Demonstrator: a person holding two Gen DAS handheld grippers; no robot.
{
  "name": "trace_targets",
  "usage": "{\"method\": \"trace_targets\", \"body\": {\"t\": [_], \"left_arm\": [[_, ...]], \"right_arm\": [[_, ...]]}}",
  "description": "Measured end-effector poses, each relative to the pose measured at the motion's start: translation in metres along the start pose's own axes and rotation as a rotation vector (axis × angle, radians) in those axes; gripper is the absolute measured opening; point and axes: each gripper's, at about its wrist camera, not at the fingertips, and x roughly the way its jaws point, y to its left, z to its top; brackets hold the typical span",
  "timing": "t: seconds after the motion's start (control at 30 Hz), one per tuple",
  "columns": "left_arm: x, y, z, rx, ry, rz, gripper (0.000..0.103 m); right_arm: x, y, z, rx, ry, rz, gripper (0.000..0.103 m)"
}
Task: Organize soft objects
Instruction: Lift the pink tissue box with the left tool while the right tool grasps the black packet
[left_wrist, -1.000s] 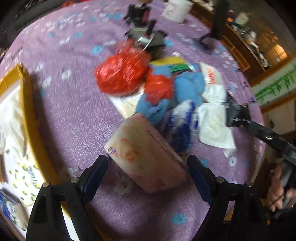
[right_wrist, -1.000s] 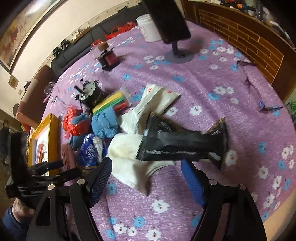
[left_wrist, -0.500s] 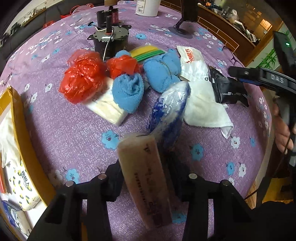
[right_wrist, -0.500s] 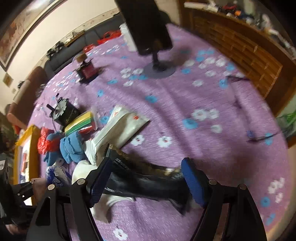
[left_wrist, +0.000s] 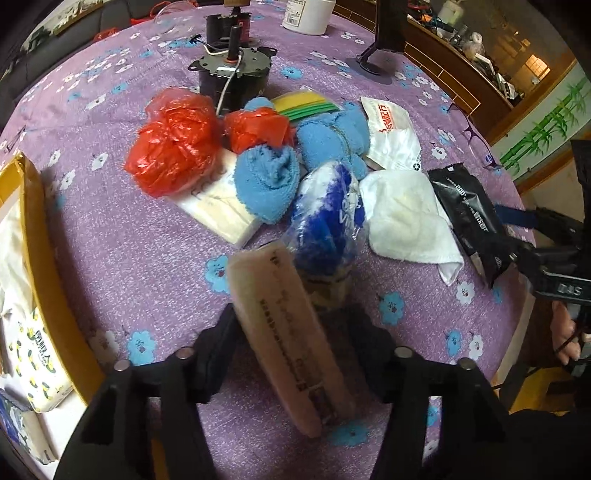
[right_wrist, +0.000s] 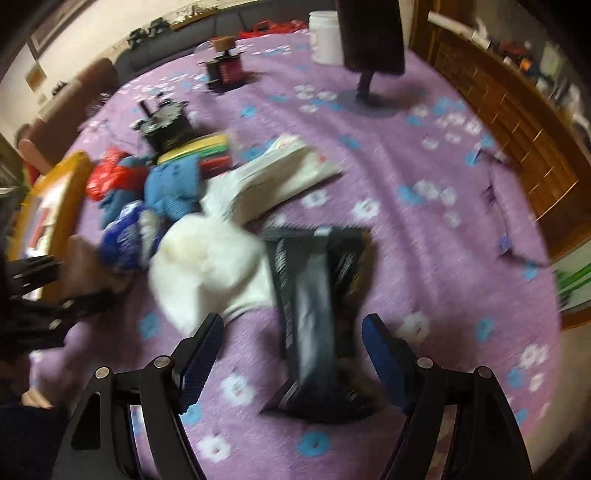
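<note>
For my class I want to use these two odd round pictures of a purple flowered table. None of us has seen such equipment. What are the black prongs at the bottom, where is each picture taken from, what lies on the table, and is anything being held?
No robot here: a person holds a two-finger gripper in each hand, and each gripper carries a wide-angle camera looking along its fingers. The prongs are those fingers.

The left camera view shows the left gripper shut on a pale tissue pack. Beyond it lie red plastic bags, blue towels, a blue-and-white packet, a white cloth, a black pouch and a small motor. A yellow-rimmed box at the left edge holds similar packs.

The right camera view, blurred by motion, shows the right gripper open, its fingers on either side of the black pouch, which lies on the tablecloth.
</note>
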Motion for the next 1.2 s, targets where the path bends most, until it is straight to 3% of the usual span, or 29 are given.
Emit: {"method": "trace_targets", "body": {"t": [0.07,0.13,0.17,0.2,0.23,0.3,0.4,0.73,1.2], "left_arm": [[0.002,-0.002,0.002,-0.002,0.011,-0.006,0.072],[0.003,-0.003,0.005,-0.008,-0.003,-0.012,0.071],[0.003,-0.002,0.005,-0.009,-0.012,-0.012,0.066],[0.002,0.0,0.005,-0.005,-0.019,0.007,0.049],[0.0,0.003,0.004,0.0,-0.024,0.024,0.037],[-0.001,0.01,0.003,-0.024,-0.024,0.004,0.026],[-0.006,0.019,-0.001,-0.057,-0.03,-0.007,0.022],[-0.035,0.014,-0.006,-0.027,-0.117,-0.049,0.022],[-0.077,0.057,-0.03,-0.103,-0.2,-0.033,0.022]], "right_arm": [[0.004,-0.003,0.007,0.026,0.0,-0.04,0.081],[0.009,-0.006,0.01,0.059,0.005,-0.052,0.081],[0.013,-0.007,0.009,0.074,0.022,-0.046,0.075],[0.017,-0.007,0.008,0.081,0.031,-0.038,0.049],[0.021,-0.007,0.005,0.087,0.047,-0.035,0.037],[0.02,-0.007,0.001,0.108,0.031,-0.04,0.034],[0.014,-0.01,-0.001,0.156,0.021,-0.023,0.028],[-0.016,0.008,0.001,0.221,-0.067,0.063,0.027],[-0.029,0.095,0.02,0.074,-0.074,0.176,0.027]]}}
